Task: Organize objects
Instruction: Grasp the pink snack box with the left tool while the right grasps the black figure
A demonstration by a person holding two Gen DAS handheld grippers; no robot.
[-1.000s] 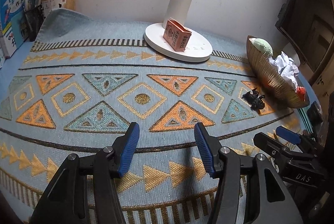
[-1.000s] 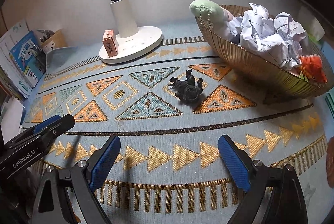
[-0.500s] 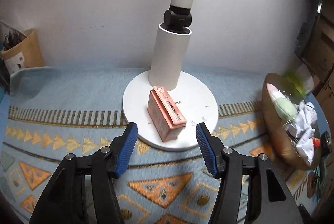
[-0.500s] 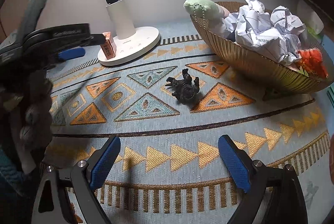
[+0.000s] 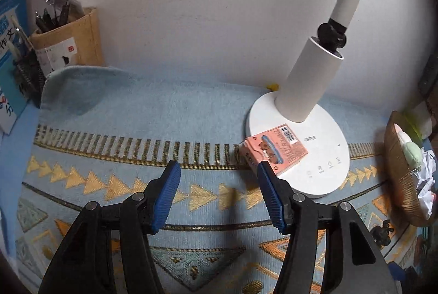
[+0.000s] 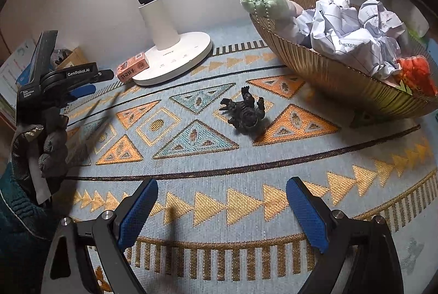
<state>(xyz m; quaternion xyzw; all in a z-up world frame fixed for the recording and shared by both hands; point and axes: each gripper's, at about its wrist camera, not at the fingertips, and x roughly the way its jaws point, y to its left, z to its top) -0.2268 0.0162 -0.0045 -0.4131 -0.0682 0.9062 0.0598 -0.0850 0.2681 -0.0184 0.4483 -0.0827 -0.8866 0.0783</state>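
A pink box point(image 5: 276, 150) lies flat on the left edge of the white lamp base point(image 5: 323, 157), barcode side up. My left gripper point(image 5: 218, 170) is open and empty just in front of it, and its right fingertip point(image 5: 264, 170) overlaps the box's near corner. From the right wrist view, the left gripper point(image 6: 90, 80) hovers beside the box point(image 6: 133, 70), held by a gloved hand point(image 6: 41, 143). My right gripper point(image 6: 221, 184) hangs wide open over the rug, empty. A small black figure point(image 6: 246, 113) lies on the rug ahead of it.
A golden bowl point(image 6: 342, 80) at the right holds crumpled paper point(image 6: 350, 31), a green plush point(image 6: 262, 2) and an orange toy point(image 6: 416, 72). A pen holder point(image 5: 68, 47) and books point(image 5: 11, 61) stand at the back left by the wall. The lamp post point(image 5: 309, 80) rises behind the box.
My left gripper travelled from the rug's middle up to the lamp base, then shifted left of the box. The box, earlier on its edge, now lies flat. The right gripper stayed put.
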